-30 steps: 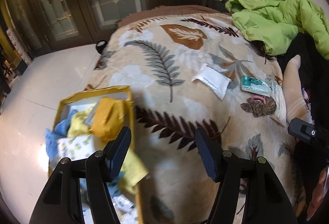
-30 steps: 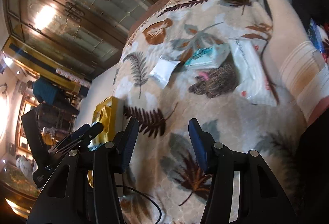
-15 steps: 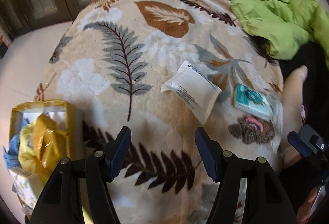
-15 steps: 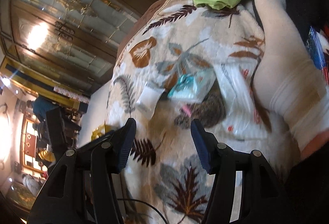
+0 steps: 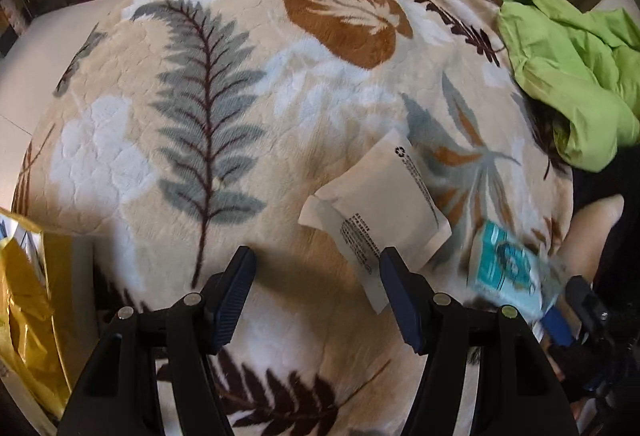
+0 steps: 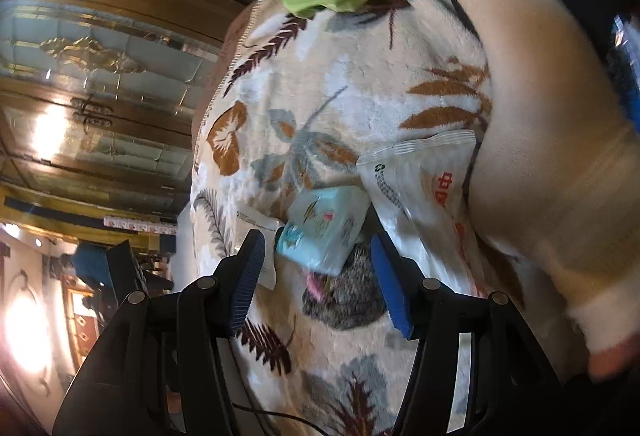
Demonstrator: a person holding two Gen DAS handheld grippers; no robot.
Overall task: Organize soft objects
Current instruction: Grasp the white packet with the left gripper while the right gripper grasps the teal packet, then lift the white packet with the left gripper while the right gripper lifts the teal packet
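**Two tools poised over packets on the leaf-print blanket**

Two tools hang above a bed covered by a cream blanket printed with grey, brown and rust leaves. The left tool has its jaws standing apart with nothing between them; only blanket shows in the gap. A flat white packet with small black print lies on the blanket just to the right of that gap, its lower corner reaching down beside the tool's right finger.

To the right of the white packet sits a teal tissue pack, blurred in the left wrist view. In the right wrist view the same teal tissue pack lies between the spread fingers of the right tool, whose jaws are apart and not pressing on it. Under and below the pack is a grey furry item with a pink patch. To the right of the teal pack lies a clear crinkled plastic pack with red print, resting against a person's foot in a pale sock.

A lime-green garment is bunched at the far right edge of the blanket. At the left edge of the blanket, a yellow box shows with crumpled gold material in it.
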